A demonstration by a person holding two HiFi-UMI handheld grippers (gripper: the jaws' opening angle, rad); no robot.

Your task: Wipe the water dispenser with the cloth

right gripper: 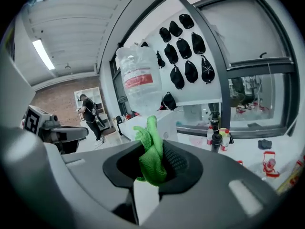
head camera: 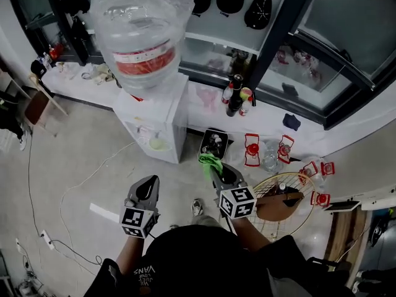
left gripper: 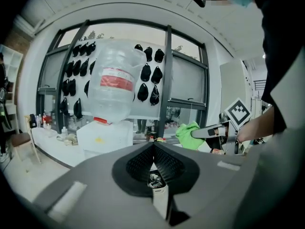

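Right tongs (right gripper: 152,152) are found pinching the green cloth (right gripper: 150,136), which is bunched between the pads and stands out past the tips as a twisted tuft. Left tongs (left gripper: 153,148) are pressed together at the tips with nothing held, and are seen beside the right pair but apart from it. Ahead of both, the water dispenser (head camera: 159,119) stands on the floor (head camera: 74,159) against a low white ledge (head camera: 204,107), its white cabinet topped by an inverted clear bottle (head camera: 141,30) with a red label. No contact between cloth and dispenser is seen; bare floor lies between them. Step judged: approach, cloth secured, wiping not yet begun. The next move is judged to call for the right tongs to be carried forward and leftward until the tuft is laid against the cabinet. Since little cloth projects, the tips should be angled so that fabric, not plastic, meets the surface.
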